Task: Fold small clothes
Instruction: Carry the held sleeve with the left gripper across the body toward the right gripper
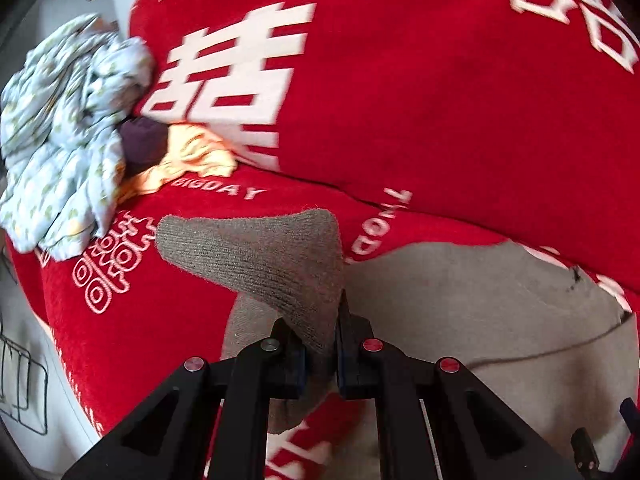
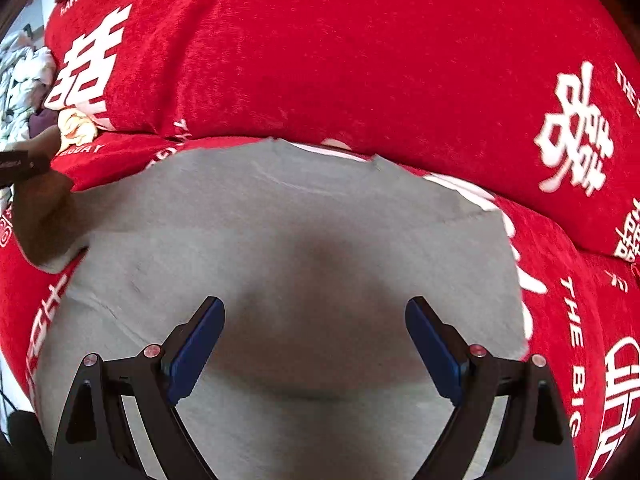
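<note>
**Left hand-held gripper pinched a knit cuff; right one stood open over the grey garment**

In the left wrist view, the left hand-held gripper (image 1: 320,332) was clamped on a grey-brown ribbed knit piece (image 1: 256,256), seemingly a sleeve cuff, lifted off the red sofa cover (image 1: 420,120). The cuff's long axis ran from the jaws up and to the left, its blunt end pointing at a crumpled pale-blue printed cloth (image 1: 68,140). That cloth lay heaped at the left edge of the seat, with a dark purple item (image 1: 142,144) and a yellow cloth (image 1: 196,152) just beside it. To the right the flat grey garment (image 1: 480,300) spread across the seat, its far edge near the back cushion.

In the right wrist view, the right hand-held gripper (image 2: 314,344) hung with its blue-padded fingers (image 2: 196,348) spread wide, holding nothing, above the grey garment (image 2: 300,220). The garment lay flat with its long axis left to right; its far edge nearly met the back cushion of the red sofa cover (image 2: 360,60). Bare red seat showed to the right. At the left edge the raised cuff (image 2: 44,208) was dimly seen.
</note>
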Available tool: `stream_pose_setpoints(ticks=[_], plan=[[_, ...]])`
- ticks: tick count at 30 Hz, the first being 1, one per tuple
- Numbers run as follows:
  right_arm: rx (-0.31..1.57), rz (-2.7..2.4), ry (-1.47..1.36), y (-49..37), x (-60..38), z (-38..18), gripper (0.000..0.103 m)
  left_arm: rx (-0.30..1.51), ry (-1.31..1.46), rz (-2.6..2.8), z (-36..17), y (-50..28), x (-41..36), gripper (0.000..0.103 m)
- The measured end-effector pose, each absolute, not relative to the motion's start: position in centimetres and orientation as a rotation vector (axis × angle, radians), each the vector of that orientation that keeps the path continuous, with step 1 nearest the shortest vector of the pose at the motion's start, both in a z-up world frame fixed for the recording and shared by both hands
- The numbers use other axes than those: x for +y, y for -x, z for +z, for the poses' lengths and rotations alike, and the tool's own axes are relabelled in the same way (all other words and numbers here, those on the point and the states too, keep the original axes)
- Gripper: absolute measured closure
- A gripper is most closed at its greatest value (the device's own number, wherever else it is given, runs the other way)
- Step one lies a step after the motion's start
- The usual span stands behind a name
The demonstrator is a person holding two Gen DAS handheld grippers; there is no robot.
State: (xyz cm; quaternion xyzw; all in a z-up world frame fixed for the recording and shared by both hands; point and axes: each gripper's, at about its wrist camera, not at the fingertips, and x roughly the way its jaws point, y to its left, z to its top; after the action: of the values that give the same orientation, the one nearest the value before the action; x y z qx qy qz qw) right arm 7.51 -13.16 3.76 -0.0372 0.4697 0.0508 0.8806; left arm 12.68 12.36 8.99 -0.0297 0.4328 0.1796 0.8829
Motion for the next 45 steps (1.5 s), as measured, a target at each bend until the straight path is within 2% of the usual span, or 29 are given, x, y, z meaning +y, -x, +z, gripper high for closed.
stream_pose_setpoints(ticks=[20,32,45], plan=[[0.918,0.032,0.0,-4.1,-23.5,4.7,0.01,0.881,-0.106,0.246,10.6,-13.5,-3.6,0.092],[0.908,-0.001,-0.089,-3.3,-28.4,3.9,0.01,0.9,-0.234,0.123,8.6,-11.9,-13.6,0.092],[0.905,-0.021,-0.148,-2.6,-31.0,3.6,0.01,0.957,-0.316,0.052,5.5,-10.7,-18.6,0.092]])
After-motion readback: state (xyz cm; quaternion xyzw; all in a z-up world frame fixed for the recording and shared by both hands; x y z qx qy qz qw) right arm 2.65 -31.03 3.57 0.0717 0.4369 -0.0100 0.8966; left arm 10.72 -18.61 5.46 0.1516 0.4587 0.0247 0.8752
